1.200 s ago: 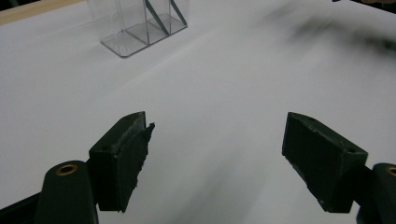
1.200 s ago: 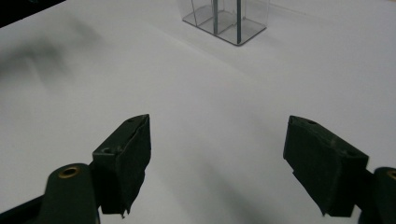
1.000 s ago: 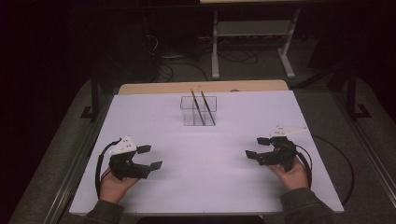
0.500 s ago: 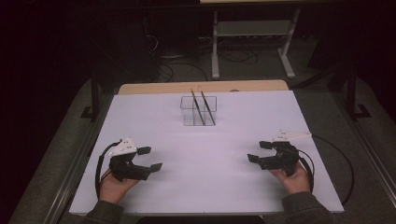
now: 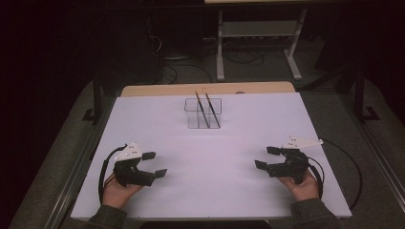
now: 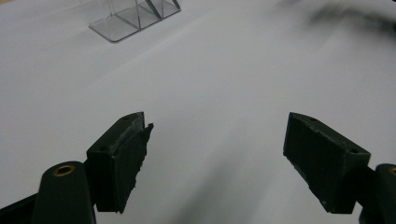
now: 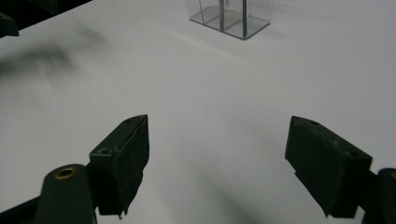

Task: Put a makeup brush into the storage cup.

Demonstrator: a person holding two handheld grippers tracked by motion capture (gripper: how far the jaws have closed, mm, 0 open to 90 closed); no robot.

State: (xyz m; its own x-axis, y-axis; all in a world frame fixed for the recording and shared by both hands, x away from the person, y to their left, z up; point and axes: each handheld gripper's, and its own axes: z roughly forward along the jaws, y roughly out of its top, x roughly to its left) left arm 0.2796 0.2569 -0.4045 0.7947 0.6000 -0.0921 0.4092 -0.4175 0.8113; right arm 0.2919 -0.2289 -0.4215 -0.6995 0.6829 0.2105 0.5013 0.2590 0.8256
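A clear, square plastic holder with two thin dark sticks leaning in it stood near the far edge of the white tabletop. The left gripper and right gripper, jaws wide apart and holding nothing, rested near the near corners, with bare tabletop between them and the holder.

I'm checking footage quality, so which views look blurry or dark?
High view: dark surroundings, the white table evenly lit and sharp. Left gripper view: the right gripper is a smeared blur at top right. Right gripper view: the clear holder stays crisp.
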